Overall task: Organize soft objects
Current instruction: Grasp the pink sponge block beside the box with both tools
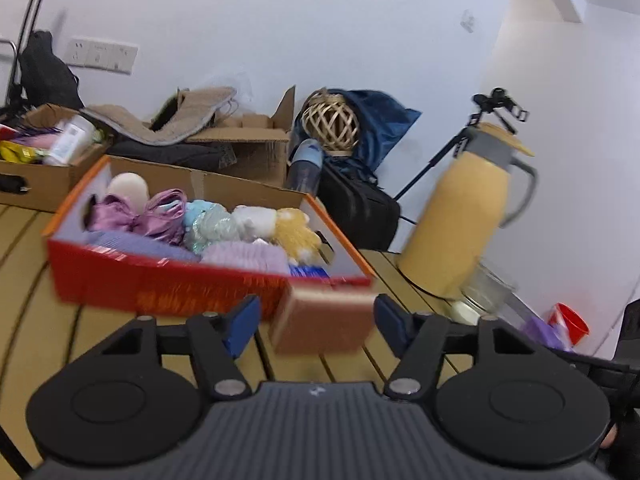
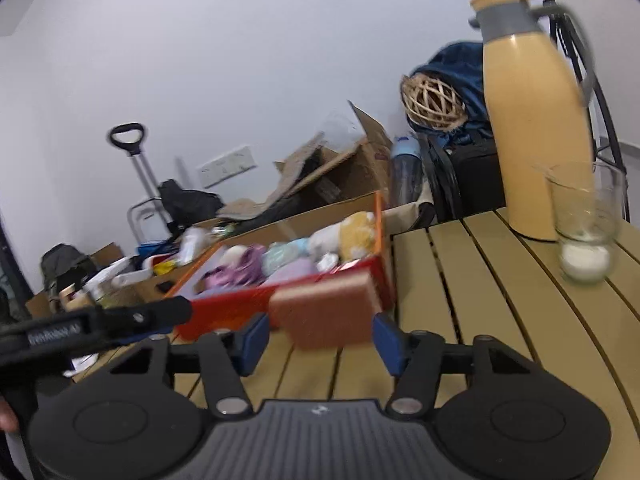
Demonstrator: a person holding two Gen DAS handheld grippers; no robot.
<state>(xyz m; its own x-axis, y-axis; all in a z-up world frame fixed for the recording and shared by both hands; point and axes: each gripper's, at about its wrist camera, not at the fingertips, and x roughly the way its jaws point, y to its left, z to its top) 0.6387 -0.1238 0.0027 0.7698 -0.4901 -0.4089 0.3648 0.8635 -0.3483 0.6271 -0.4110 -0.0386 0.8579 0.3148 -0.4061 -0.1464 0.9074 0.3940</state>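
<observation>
A brown sponge block [image 1: 324,320] [image 2: 328,312] lies on the slatted wooden table [image 2: 460,300], right against the front of a red cardboard box [image 1: 160,280] [image 2: 224,308]. The box holds several soft things: purple satin cloth [image 1: 136,216], a lilac knit piece [image 1: 248,258] and a yellow plush toy [image 1: 296,232]. My left gripper [image 1: 318,320] is open, and the sponge shows in the gap between its blue pads with space on the left side. My right gripper [image 2: 322,340] is also open, with the sponge just beyond its tips. One of the left gripper's fingers [image 2: 160,312] reaches in from the left.
A tall yellow thermos jug [image 1: 460,220] [image 2: 532,120] stands at the table's right rear, with a glass jar [image 2: 584,220] beside it. A red cup [image 1: 568,322] sits at the far right. Open cardboard boxes [image 1: 248,148], bags and a tripod crowd the space behind the table.
</observation>
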